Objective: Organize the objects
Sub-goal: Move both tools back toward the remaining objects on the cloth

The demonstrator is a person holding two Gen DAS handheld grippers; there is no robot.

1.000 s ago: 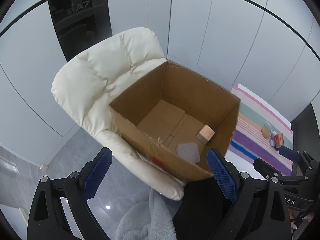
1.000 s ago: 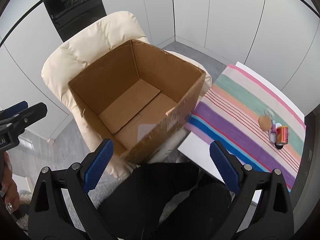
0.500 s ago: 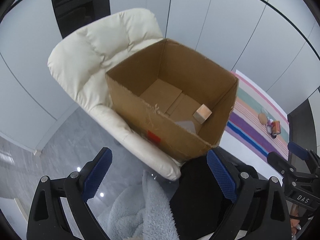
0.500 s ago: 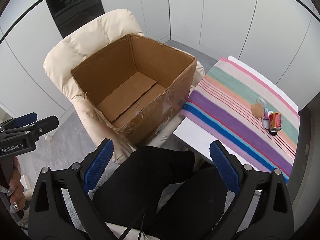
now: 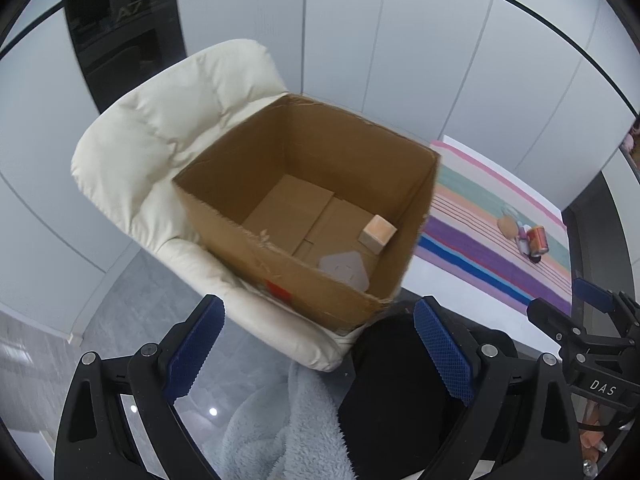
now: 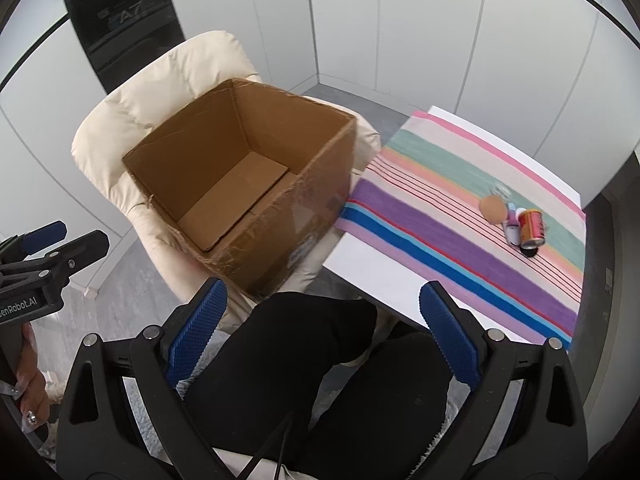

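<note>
Left gripper [image 5: 318, 352]: jaws spread wide, nothing between the blue pads. Right gripper [image 6: 322, 338]: same, released, empty, w/ the person's black-clad legs [image 6: 320, 360] below the gap.

Cardboard box [image 5: 320, 280] sits straight ahead of the left gripper, just beyond its tips, open top, standing on a cream padded chair [image 5: 160, 140]. Inside, on the floor flaps: a small tan/peach block [image 5: 377, 234] in the corner on the left gripper's right-hand side, close against the box wall; nearer the gripper, a flat pale grey rounded piece [image 5: 345, 270] lying by the near wall, partly hidden by the box rim. Rest of box floor is bare cardboard. From the right wrist view the box [image 6: 248, 176] is ahead & left of the right gripper; block & grey piece hidden behind its near wall.

Ahead & right of both grippers: table [image 6: 372, 268] w/ striped cloth [image 6: 460, 216]. On the cloth's far right, a tight cluster: round tan item [image 6: 493, 208], small pale bottle [image 6: 511, 226], red-orange can [image 6: 531, 229] lying tilted, touching or nearly. A clear item just behind them, too small to tell.

Fluffy grey blanket [image 5: 280, 432] lies beneath the left gripper.
</note>
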